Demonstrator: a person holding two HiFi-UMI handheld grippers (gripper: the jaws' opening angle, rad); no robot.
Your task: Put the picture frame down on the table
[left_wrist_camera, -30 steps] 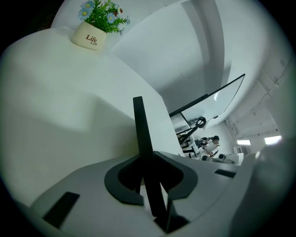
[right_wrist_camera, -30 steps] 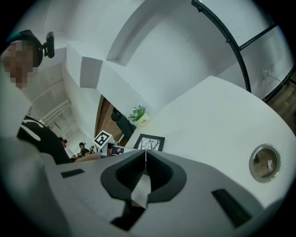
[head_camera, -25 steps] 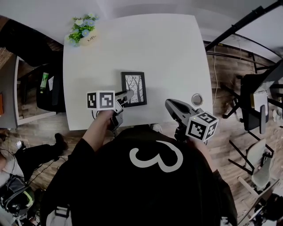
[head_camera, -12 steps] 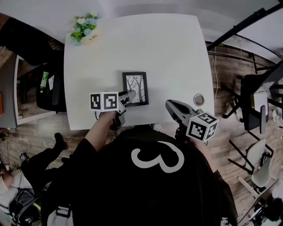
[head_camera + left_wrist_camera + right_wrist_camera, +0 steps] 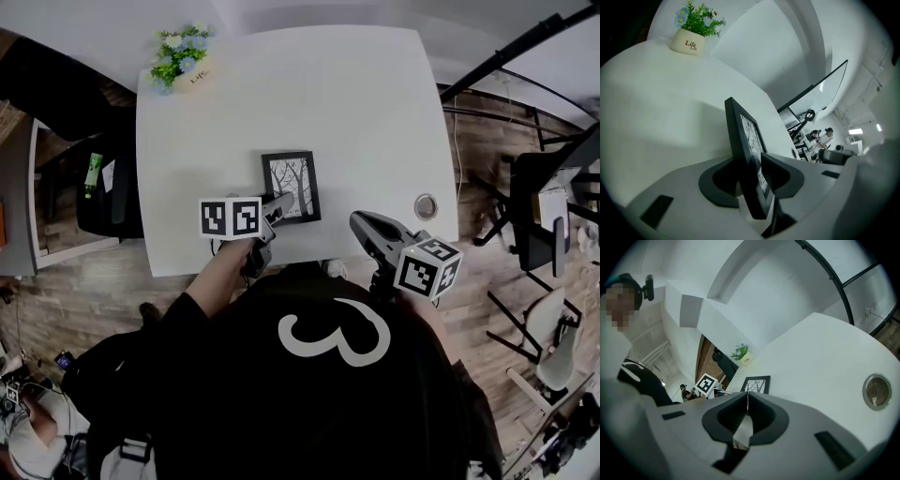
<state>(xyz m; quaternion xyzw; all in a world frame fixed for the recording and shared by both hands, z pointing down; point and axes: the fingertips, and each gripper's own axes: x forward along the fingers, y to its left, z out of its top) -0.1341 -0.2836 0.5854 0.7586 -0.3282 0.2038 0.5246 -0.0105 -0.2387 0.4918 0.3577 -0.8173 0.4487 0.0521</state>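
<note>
While the left gripper [image 5: 277, 203] is pointing down at the white table [image 5: 375, 103], its jaws are standing apart, having just been opening. The black picture frame [image 5: 292, 186] is lying on the table with its near edge between them. To the right, the right gripper [image 5: 362, 225] is hovering with jaws pressed together on nothing, the frame lying ahead and left of its tip.

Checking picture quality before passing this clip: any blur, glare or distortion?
Head view: even light, sharp, the table edges bowed by the wide lens. Left gripper view: dark corners, the picture frame close and sharp, the flower pot readable. Right gripper view: dark round border, a mosaic patch top left, no glare.
</note>
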